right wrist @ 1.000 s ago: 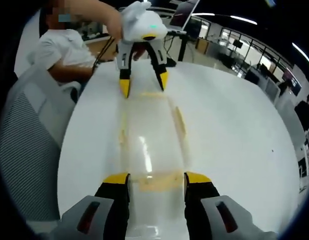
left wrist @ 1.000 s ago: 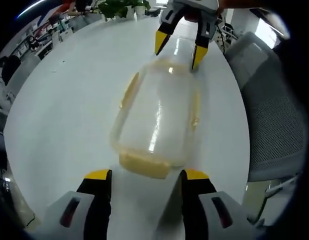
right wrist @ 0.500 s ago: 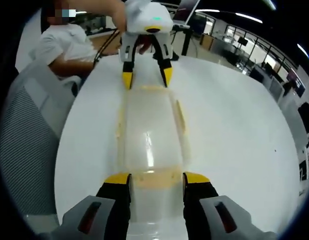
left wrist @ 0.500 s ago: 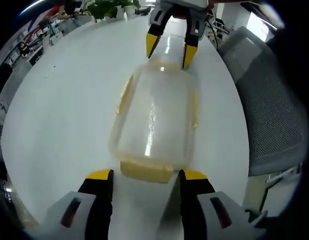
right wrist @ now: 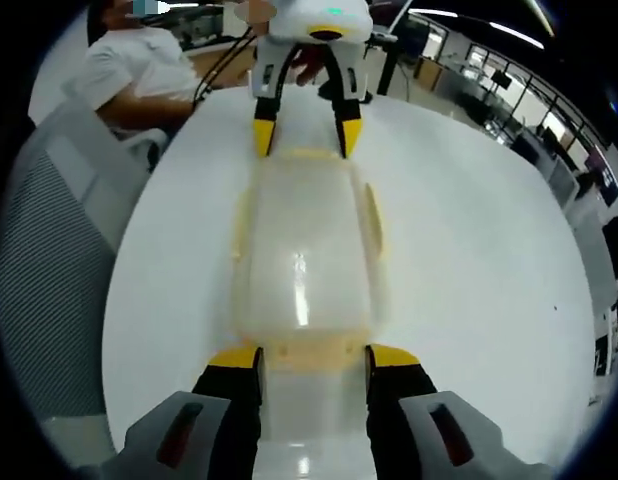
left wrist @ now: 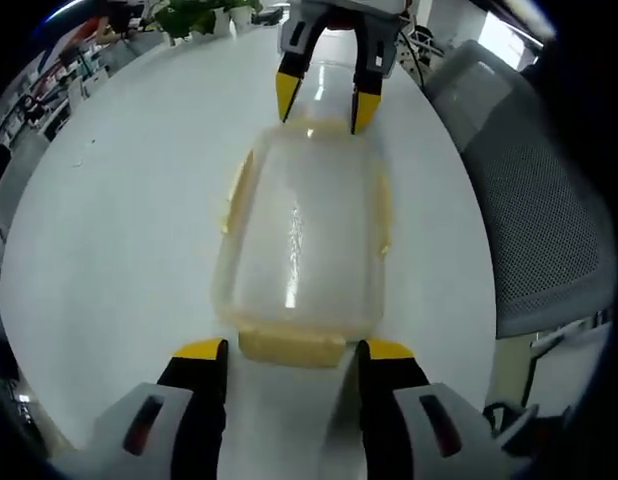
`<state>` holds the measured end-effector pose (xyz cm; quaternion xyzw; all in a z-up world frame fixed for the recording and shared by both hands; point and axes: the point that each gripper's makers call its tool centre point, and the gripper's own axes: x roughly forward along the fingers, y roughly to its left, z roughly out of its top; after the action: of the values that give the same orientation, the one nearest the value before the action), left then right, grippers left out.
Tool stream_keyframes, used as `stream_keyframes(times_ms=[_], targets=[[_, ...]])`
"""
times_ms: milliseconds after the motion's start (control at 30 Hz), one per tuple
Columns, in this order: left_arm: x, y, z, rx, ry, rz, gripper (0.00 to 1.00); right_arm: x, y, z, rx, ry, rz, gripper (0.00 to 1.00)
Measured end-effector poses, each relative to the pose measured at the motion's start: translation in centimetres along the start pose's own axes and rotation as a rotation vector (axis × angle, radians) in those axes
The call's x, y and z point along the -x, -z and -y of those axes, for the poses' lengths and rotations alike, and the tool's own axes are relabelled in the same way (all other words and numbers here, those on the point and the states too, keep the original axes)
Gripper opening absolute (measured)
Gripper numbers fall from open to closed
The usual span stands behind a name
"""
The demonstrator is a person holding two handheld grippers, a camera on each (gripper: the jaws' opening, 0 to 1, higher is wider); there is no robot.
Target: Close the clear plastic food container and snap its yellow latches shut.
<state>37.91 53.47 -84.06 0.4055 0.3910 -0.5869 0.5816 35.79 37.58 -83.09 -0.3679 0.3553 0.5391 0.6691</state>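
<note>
The clear plastic container [left wrist: 304, 240] lies lid-on along the white table [left wrist: 119, 220], a yellow latch [left wrist: 289, 345] at each short end. The left gripper [left wrist: 289, 352] has its jaws spread either side of one end latch, and the right gripper [right wrist: 301, 358] straddles the opposite latch [right wrist: 311, 352] the same way, jaws parted

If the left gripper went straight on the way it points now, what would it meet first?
Most likely the yellow end latch of the clear container, lying just ahead between the left gripper fingers. Whether it already touches is unclear.
</note>
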Motion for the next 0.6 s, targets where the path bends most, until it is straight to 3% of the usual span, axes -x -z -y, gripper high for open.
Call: stream_keyframes(times_ms=[167,267,367,600], targets=[[0.01,-0.07,0.06,-0.024,0.011,-0.004,0.50,-0.51,0.01,0.02,0.016,-0.016,-0.026,0.40],[0.07,-0.29,0.46,-0.082,0.030,0.000,0.47,-0.53,0.15,0.07,0.006,-0.028,-0.043,0.40],[0.29,-0.20,0.39,-0.087,0.038,0.005,0.40,-0.52,0.31,-0.06,0.027,-0.045,-0.065,0.39],[0.18,-0.34,0.56,-0.084,0.040,0.023,0.39,-0.63,0.42,0.09,0.001,-0.085,-0.058,0.38]])
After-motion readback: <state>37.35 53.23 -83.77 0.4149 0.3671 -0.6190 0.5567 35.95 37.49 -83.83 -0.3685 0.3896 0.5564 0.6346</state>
